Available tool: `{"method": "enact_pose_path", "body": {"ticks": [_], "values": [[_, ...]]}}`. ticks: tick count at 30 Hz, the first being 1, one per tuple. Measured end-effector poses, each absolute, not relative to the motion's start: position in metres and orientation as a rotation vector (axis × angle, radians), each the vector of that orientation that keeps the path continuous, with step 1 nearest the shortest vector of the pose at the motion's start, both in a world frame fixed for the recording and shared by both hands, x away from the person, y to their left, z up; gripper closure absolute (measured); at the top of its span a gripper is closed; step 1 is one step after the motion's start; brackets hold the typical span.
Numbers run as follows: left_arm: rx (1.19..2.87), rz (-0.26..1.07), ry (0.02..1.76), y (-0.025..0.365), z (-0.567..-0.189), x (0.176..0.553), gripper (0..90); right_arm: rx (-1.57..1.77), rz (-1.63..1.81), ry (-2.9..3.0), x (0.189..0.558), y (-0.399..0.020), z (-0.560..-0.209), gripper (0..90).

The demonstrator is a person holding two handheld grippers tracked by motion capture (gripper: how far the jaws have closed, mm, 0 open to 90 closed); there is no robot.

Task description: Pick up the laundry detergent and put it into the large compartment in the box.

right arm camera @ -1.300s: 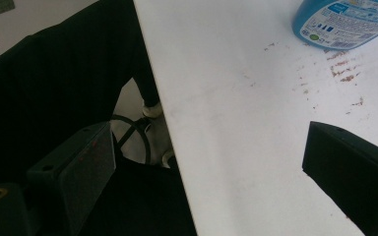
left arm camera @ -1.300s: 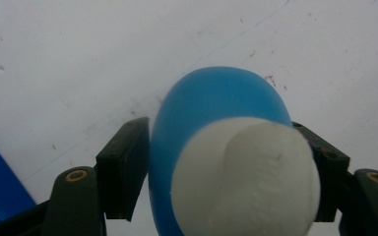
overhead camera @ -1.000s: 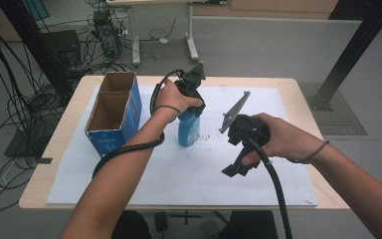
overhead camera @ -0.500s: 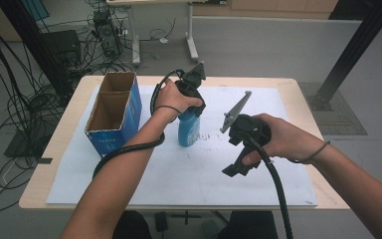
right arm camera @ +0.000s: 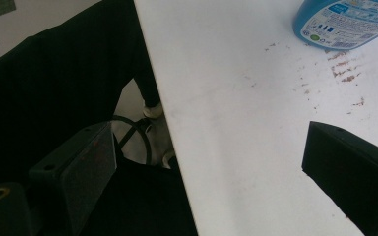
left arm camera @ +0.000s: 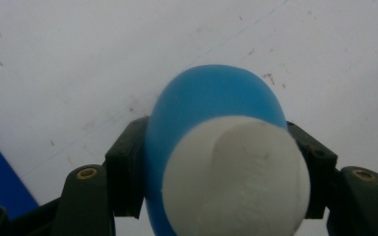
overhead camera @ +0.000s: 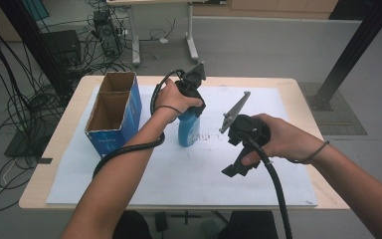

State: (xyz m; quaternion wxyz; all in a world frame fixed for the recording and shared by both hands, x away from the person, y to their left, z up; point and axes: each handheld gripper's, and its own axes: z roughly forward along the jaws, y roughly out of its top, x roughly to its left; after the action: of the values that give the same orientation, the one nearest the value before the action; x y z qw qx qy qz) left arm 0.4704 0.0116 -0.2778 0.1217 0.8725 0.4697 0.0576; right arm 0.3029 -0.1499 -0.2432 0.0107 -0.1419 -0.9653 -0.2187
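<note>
Work in hand: you hold a blue bottle (overhead camera: 188, 130) upright, middle of the high view, standing on the white sheet (overhead camera: 179, 174) that covers the table (overhead camera: 54, 159).
Left gripper (overhead camera: 191, 97): comes down on the bottle from above; in the left gripper view its 2 jaws press the blue body on both sides, just under the white cap (left arm camera: 236, 177). So the grip is made, and it is a clamp on the bottle.
Right gripper (overhead camera: 238, 167): lower right of centre in the high view, held above the sheet, well apart from the bottle. In the right gripper view its 2 jaws stand wide, with bare sheet and the near table edge between them; it carries nothing.
Bottle position: base appears to rest on the sheet, or very near it; I cannot tell whether it is lifted clear.
Cardboard box (overhead camera: 112, 112): left of the frame, open at the top, 2 compartments, both look empty from above. It stands near the bottle, not touching it.
Done, as I judge it: the grasp only.
Left to do, as I judge it: lift the bottle and carry it, likely left to the box; nothing is in the box yet.
Watch: your grip sits high, so the bottle may swing.
</note>
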Motion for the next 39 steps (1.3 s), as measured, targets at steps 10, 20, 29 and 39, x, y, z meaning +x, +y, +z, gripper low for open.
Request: {"method": "enact_pose_path", "body": {"ticks": [10,20,29,39], "values": [[2.549,0.168,1.371,0.0113,-0.2776,0.4703,37.4,-0.443,-0.672,-3.014,0.3026,-0.1491,-0.2435,5.9],[2.551,0.168,1.373,0.0110,-0.2775,0.4704,37.4,-0.433,-0.673,-3.018,0.3031,-0.1484,-0.2434,5.8],[2.553,0.168,1.371,0.0110,-0.2775,0.4705,37.4,-0.436,-0.674,-3.018,0.3033,-0.1483,-0.2437,5.8],[2.552,0.166,1.371,0.0111,-0.2776,0.4704,37.4,-0.439,-0.671,-3.018,0.3026,-0.1482,-0.2435,5.8]]}}
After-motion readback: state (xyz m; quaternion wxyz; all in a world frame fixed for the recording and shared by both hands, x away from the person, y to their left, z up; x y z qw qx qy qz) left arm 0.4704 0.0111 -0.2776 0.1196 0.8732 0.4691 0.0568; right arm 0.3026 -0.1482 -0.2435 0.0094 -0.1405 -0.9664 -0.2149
